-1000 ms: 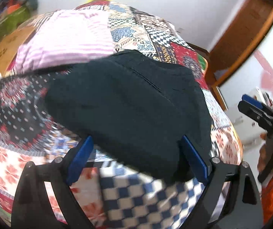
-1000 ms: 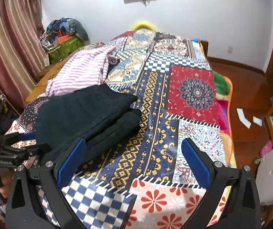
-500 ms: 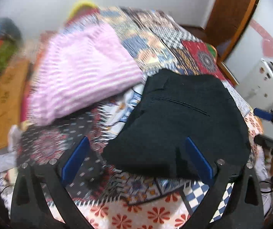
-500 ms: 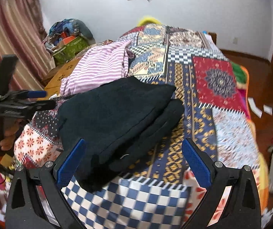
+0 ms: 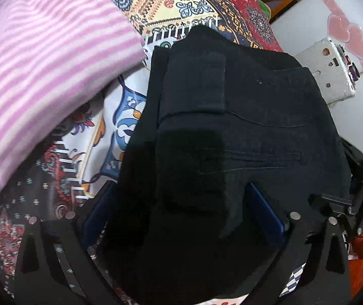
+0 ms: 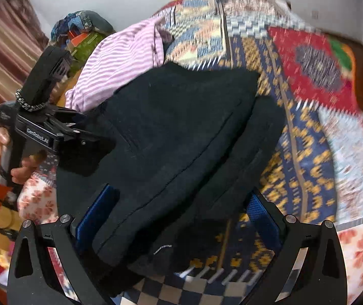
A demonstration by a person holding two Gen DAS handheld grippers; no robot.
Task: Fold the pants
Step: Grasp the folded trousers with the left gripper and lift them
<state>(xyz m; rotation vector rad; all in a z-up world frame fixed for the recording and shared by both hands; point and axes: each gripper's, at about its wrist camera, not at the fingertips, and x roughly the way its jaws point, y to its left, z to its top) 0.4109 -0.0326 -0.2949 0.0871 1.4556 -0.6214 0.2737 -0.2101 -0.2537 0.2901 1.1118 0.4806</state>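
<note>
Only the right wrist view shows the hand (image 6: 21,167) that grips the left gripper's handle, and the curtain (image 6: 1,50). The left view alone shows a white box (image 5: 331,71). The folded black pants (image 5: 232,139) lie on the patchwork bedspread (image 5: 181,2) beside a striped cloth (image 5: 41,50). Left gripper (image 5: 181,218) and right gripper (image 6: 176,218) both stand wide, released, the 2 fingers of each straddling the pants' near edge.

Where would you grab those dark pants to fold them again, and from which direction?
Probably the near edge of the pants, coming down from above. They lie folded flat on the quilt, and that edge is thick, layered and hangs toward the bed's end, so open jaws can straddle it. Both hand-held grippers, left and right, already frame it.
</note>
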